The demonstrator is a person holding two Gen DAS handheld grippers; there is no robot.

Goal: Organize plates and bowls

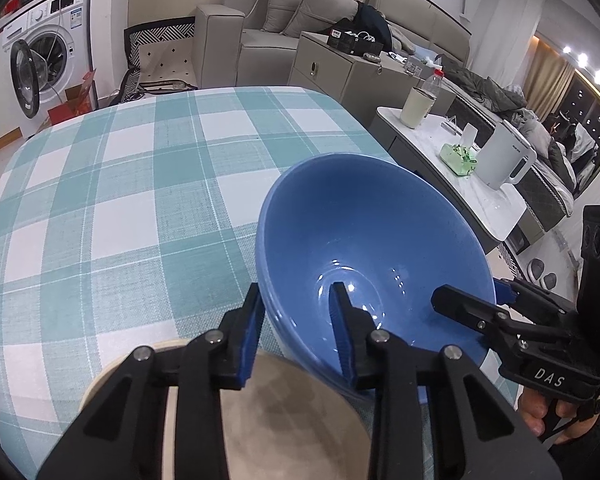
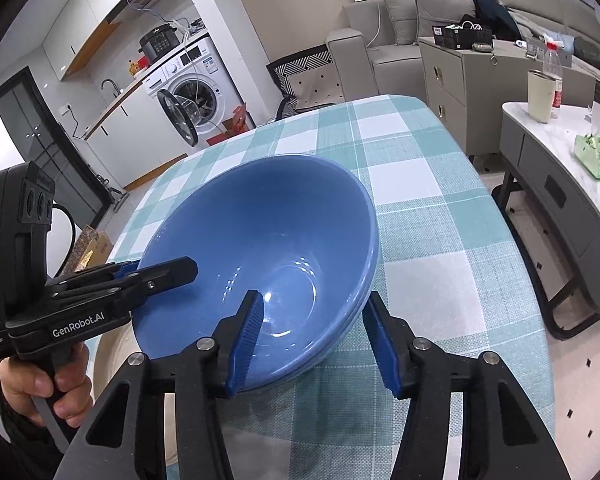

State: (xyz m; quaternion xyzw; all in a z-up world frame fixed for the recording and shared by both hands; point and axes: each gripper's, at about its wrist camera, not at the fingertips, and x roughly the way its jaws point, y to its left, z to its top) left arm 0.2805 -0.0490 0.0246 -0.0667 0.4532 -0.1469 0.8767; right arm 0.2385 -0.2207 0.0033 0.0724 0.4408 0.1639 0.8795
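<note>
A stack of blue bowls (image 1: 380, 232) (image 2: 260, 224), at least two rims showing, stands on the checked tablecloth, its near side over a beige plate (image 1: 292, 408) (image 2: 106, 356). My left gripper (image 1: 297, 290) (image 2: 164, 270) is shut on the stack's left rim, one finger inside and one outside. My right gripper (image 2: 313, 295) (image 1: 468, 292) straddles the right rim. Its inner pad (image 2: 248, 332) is inside the bowl and its outer pad (image 2: 384, 344) is beside the rims, with bowl wall showing between them, so it reads as open.
The teal and white checked table (image 1: 120, 200) (image 2: 440, 240) stretches away beyond the bowls. To the right is a marble side table with a white kettle (image 1: 504, 160), a cream cup (image 2: 540, 96) and a green pack (image 2: 596, 156). A sofa, a cabinet and a washing machine (image 2: 192, 96) lie farther off.
</note>
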